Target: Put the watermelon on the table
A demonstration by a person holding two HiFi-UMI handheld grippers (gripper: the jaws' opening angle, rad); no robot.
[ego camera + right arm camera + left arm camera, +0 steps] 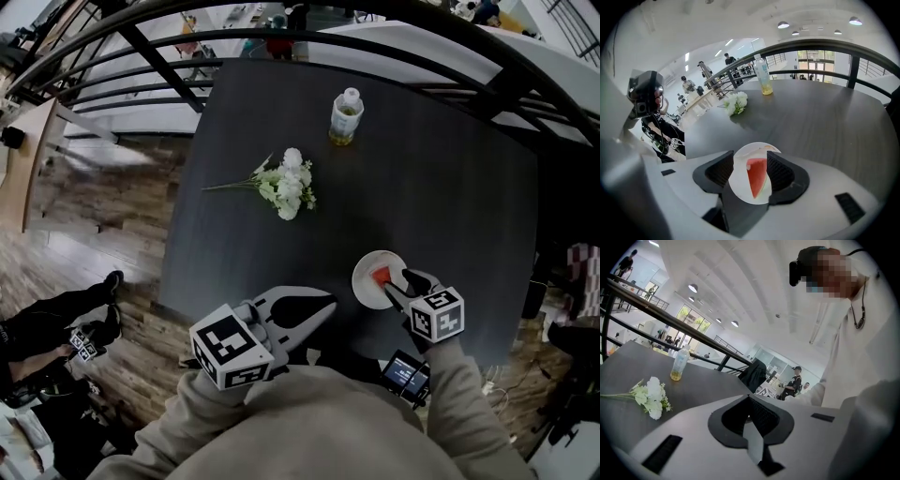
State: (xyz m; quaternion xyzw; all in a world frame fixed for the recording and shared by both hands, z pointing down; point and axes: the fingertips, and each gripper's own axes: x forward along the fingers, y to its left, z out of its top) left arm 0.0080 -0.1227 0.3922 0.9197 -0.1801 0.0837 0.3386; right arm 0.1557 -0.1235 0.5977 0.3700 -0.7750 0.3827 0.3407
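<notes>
A red watermelon slice (380, 276) lies on a small white plate (366, 281) at the near right of the dark table (450, 187). My right gripper (398, 285) is over the plate's near right edge. In the right gripper view the slice (757, 176) and plate (740, 178) show between the jaws of the right gripper (751, 154), which stand apart on either side. I cannot tell whether they touch the plate. My left gripper (326, 306) hangs over the table's near edge, left of the plate. In its own view the left gripper (749, 396) has its tips together with nothing between them.
A bunch of white flowers (287, 184) lies mid-table and a bottle of yellow drink (346, 115) stands at the far side. A black railing (281, 42) curves behind the table. A small device with a screen (405, 373) is at my chest. A person (47, 328) is at the left.
</notes>
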